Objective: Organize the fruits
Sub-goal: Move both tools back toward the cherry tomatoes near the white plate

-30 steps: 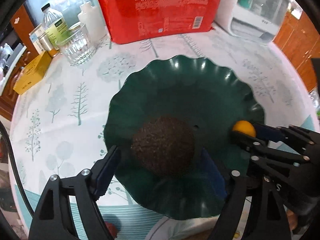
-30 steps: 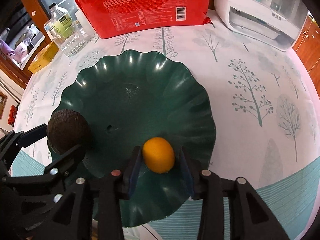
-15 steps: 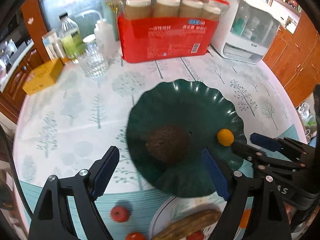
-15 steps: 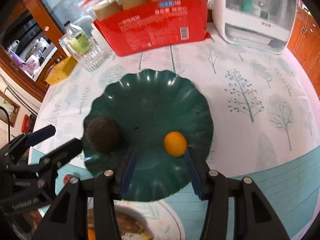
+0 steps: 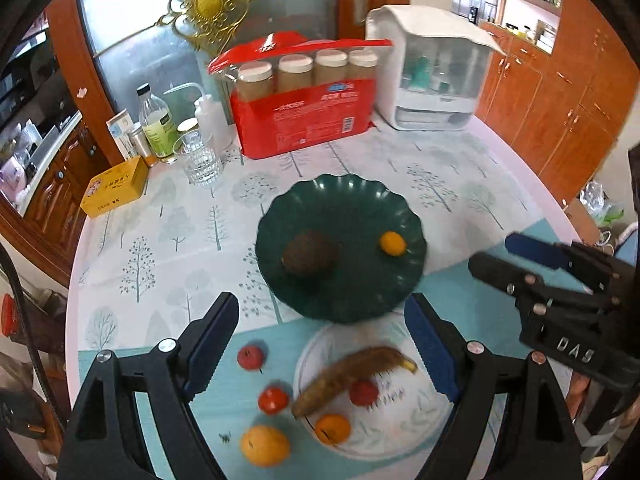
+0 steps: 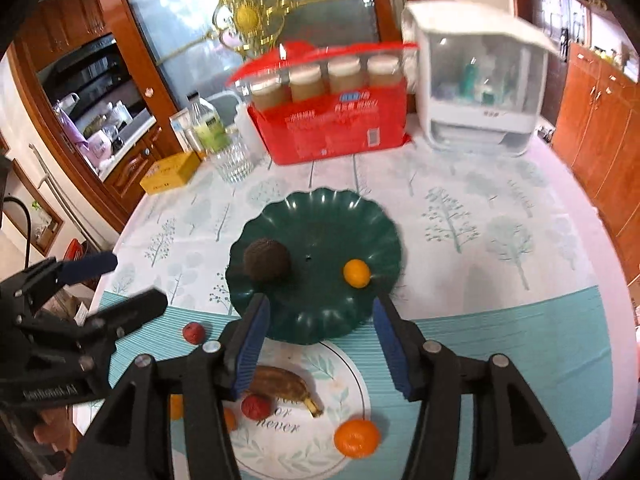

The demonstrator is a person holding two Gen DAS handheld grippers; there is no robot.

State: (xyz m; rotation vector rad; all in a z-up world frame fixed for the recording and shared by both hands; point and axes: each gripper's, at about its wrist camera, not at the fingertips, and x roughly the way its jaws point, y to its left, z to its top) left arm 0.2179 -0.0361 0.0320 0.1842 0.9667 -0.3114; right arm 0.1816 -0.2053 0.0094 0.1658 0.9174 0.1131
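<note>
The round table (image 5: 460, 184), covered by a tree-printed cloth, carries a dark green scalloped plastic dish (image 5: 340, 200) as collection point. In this dish a rough dark brown fruit (image 5: 307, 255) lies left and a small orange citrus (image 5: 392, 243) right, kept apart. Just in front of the dish, a white printed plate (image 5: 384, 432) holds a browned banana (image 5: 352, 376) awaiting transfer. The left gripper (image 5: 320, 350) fingers are spread, empty; the right gripper (image 6: 320, 342) fingers are opening, nothing between them.

We see a round table in a tree-print cloth (image 5: 152, 240), scalloped dark green plastic dish (image 5: 340, 196) mid-surface, white patterned plate (image 5: 400, 432) and small red fruit (image 5: 251, 357) near its front edge, red packet (image 5: 300, 120) at the back edge.
</note>
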